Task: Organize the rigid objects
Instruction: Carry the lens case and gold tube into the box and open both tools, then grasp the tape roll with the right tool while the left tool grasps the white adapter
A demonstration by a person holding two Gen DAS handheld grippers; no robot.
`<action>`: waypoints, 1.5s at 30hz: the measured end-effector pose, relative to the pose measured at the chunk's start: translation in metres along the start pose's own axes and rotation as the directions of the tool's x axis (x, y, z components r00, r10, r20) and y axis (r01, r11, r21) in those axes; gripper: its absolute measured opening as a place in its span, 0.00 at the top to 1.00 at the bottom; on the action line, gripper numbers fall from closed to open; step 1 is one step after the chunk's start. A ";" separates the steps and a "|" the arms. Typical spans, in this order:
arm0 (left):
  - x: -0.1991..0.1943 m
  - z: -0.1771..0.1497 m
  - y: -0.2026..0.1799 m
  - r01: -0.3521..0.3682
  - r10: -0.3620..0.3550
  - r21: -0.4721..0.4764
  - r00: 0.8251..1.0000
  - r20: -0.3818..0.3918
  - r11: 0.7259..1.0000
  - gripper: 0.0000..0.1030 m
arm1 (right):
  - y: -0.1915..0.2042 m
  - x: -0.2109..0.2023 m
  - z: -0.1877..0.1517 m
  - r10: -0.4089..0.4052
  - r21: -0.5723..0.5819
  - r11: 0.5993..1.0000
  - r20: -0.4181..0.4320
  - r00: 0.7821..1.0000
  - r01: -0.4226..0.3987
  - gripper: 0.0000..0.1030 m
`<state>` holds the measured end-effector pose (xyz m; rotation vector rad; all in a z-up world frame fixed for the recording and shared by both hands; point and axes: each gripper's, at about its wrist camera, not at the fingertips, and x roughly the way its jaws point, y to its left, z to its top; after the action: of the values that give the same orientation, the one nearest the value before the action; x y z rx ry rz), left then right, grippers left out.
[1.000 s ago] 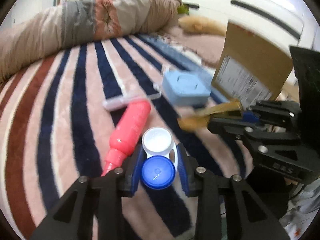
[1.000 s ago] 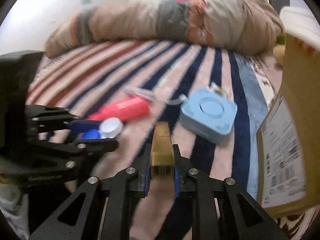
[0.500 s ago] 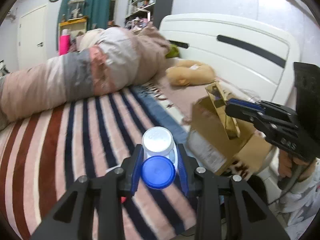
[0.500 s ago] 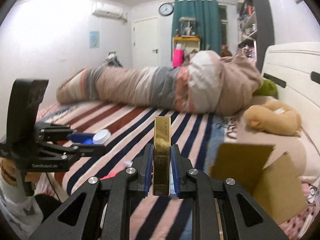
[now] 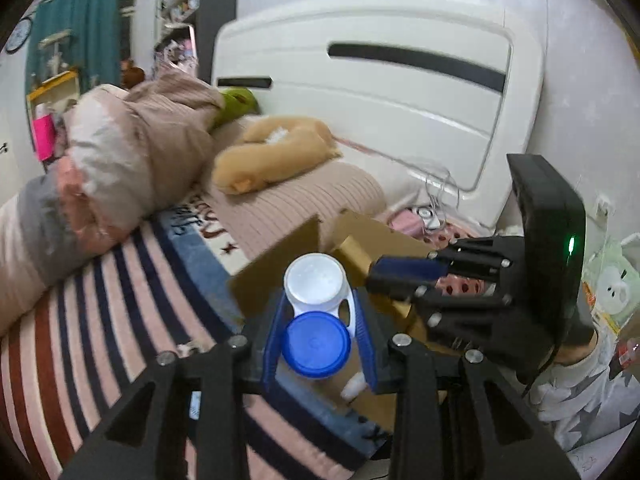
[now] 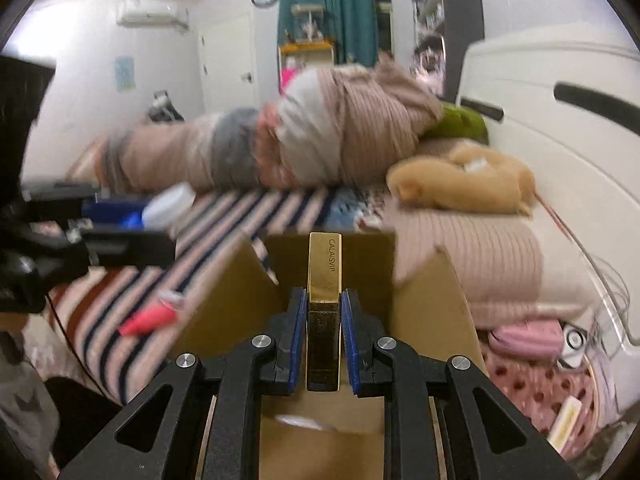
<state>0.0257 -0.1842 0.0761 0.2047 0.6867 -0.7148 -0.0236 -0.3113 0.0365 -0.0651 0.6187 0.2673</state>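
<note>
Bed point(image 5: 120, 300), striped cover, filling the lower left of the room; white headboard point(image 5: 400, 92) at twelve o'clock behind it. Rolled quilt point(image 6: 280, 144) lying across the far side, a tan plush toy point(image 6: 460, 184) at its two o'clock on a ribbed pillow point(image 6: 480, 260). Cardboard box point(image 6: 432, 304), open, flaps raised, at the bed's edge; both tools are held over or just beside its mouth, evidently so their loads can go straight in. Right gripper point(image 6: 324, 340): clamped on a gold rectangular case point(image 6: 325, 272), lettered side up, held lengthwise above the box opening, with a white item point(image 6: 304, 420) visible on the floor of the box below. Left gripper point(image 5: 318, 340): clamped on a contact lens case point(image 5: 316, 312), one white cap and one blue, at nine o'clock of the right tool and slightly short of the box. The near flap point(image 5: 276, 268) stands between this load and the opening, and the two tools crowd each other there, a likely snag. Red tube point(image 6: 148, 318) left on the stripes at eight o'clock of the box, seemingly awaiting collection. Pink pouch point(image 6: 528, 338) and cables at four o'clock, clear of the work.
</note>
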 end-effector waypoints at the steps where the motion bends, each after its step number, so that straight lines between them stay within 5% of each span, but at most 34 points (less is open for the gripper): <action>1: 0.013 0.002 -0.003 0.000 0.000 0.007 1.000 -0.027 1.000 0.71 | -0.003 0.006 -0.006 -0.012 -0.009 1.000 -0.021 1.000 0.012 0.87; 9: 0.060 0.008 -0.012 -0.007 0.011 0.032 0.991 -0.130 0.999 0.71 | -0.016 0.028 -0.033 -0.083 -0.052 0.995 -0.056 0.995 0.080 0.83; 14: 0.086 0.013 -0.014 -0.011 0.020 0.047 0.982 -0.189 0.999 0.71 | -0.018 0.027 -0.037 -0.009 -0.025 1.000 -0.021 1.000 0.009 0.61; 25: 0.116 0.015 -0.011 -0.019 0.033 0.055 0.966 -0.257 0.998 0.71 | -0.014 0.024 -0.033 0.038 0.001 0.999 0.016 0.999 -0.038 0.49; 32: 0.093 0.015 0.005 0.003 -0.004 -0.002 0.978 -0.209 1.000 0.54 | -0.008 0.025 -0.035 0.000 -0.017 1.000 -0.007 1.000 0.000 0.42; 39: 0.029 0.004 0.036 -0.003 -0.001 -0.049 0.996 -0.090 0.999 0.44 | 0.005 0.020 -0.025 -0.023 -0.008 1.000 -0.013 1.000 0.023 0.42; 45: -0.039 -0.030 0.094 -0.141 0.142 -0.162 0.990 -0.005 0.977 0.38 | 0.047 -0.001 -0.001 0.040 -0.015 0.999 0.082 0.996 -0.038 0.42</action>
<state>0.0513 -0.0815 0.0732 0.1007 0.7126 -0.5203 -0.0371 -0.2668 0.0369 -0.0547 0.5370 0.3104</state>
